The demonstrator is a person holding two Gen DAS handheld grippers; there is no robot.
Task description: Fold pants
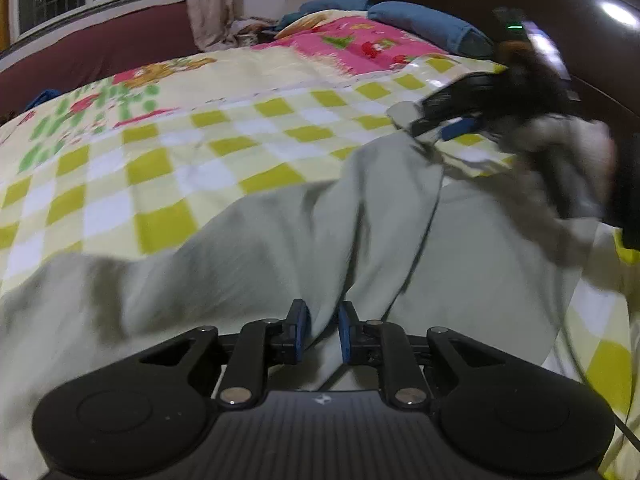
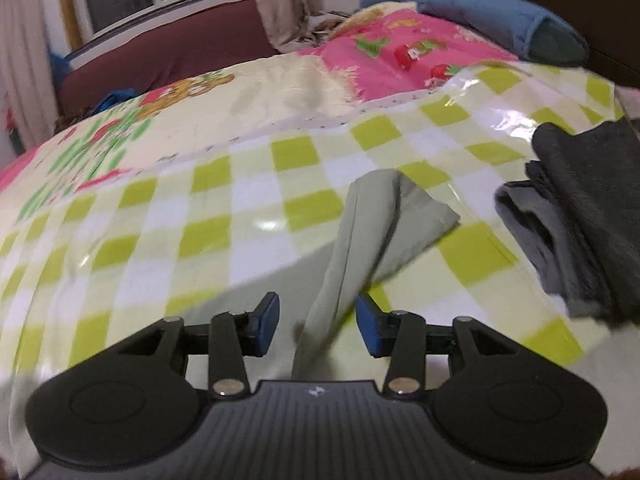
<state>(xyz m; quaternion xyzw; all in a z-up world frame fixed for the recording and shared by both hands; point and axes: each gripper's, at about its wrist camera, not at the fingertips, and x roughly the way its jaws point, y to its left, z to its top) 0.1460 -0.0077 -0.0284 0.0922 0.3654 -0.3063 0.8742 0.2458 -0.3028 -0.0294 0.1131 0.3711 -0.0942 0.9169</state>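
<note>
Left hand-held gripper point(image 1: 324, 330): its blue pads are drawn close together at the lower centre of the left wrist view, pinching a ridge of the pale grey-green pants point(image 1: 280, 248); the cloth rises into the jaws and looks gathered there, so I read this as a firm grip.
Right hand-held gripper point(image 2: 318, 322): its jaws stand apart at the lower centre of the right wrist view; a strip of the pants point(image 2: 360, 240) runs up between the pads without either pad pressing on it, so the cloth looks released, not held.
Pants: spread across the lower half of the left wrist view on the bed, with one narrow end reaching to the centre of the right wrist view, where its tip lies folded over on the checks.
Bed cover point(image 2: 224, 216): a glossy yellow-green and white check, giving a flat, smooth place for the fabric to slide and settle.
Why held so: one side seems to stay pinned by the left grip so the garment keeps its line, while the right side lets its part drop into place; a judgement only.
Dark clothes point(image 2: 580, 208): a stack of grey and black garments at the right edge of the right wrist view, well apart from the pants, probably already folded.
Blue pillow point(image 2: 500, 16): upper right, at the head of the bed.
Sharpness: both views are blurred, so fine creases cannot be read.
</note>
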